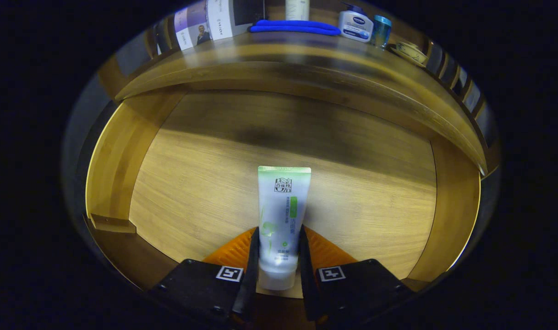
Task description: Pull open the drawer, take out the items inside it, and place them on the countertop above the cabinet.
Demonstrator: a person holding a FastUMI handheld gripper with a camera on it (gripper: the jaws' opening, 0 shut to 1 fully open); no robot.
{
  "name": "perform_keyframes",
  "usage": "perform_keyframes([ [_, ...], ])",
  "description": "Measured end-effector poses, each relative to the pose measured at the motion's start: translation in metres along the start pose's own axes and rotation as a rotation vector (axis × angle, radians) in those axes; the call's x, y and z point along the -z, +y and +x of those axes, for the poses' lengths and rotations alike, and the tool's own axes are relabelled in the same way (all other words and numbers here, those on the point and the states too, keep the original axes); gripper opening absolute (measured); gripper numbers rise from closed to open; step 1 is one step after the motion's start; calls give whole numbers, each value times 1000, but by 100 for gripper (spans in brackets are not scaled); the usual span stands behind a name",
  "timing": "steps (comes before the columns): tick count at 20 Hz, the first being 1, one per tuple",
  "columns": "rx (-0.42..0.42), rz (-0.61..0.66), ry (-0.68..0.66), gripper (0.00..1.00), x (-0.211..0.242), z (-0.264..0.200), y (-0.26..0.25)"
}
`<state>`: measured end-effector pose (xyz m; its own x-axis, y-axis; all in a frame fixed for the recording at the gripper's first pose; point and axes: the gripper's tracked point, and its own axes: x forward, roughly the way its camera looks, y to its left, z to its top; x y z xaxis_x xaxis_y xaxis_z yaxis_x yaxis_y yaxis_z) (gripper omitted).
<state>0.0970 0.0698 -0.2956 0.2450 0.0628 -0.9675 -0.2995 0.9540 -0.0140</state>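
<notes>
One tube (281, 215) is lying in the open drawer (187, 183), and the gripper (279, 243) is pressing both of its two fingers against the tube's sides. On the far countertop (279, 59), one blue cloth (293, 27) is lying folded, one pump bottle (356, 24) is standing to its right, one teal cup (380, 30) is sitting right of that, and one small dish (412, 52) is sitting farthest right. One printed booklet (203, 23) is leaning at the far left.
</notes>
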Motion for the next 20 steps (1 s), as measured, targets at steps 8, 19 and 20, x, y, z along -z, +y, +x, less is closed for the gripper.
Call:
perform_keyframes([
  [8,-105,51,-10,45,21,-13,7],
  [19,-191,60,-207,45,-2,-90,3],
  [20,-197,53,-226,45,-4,-99,2],
])
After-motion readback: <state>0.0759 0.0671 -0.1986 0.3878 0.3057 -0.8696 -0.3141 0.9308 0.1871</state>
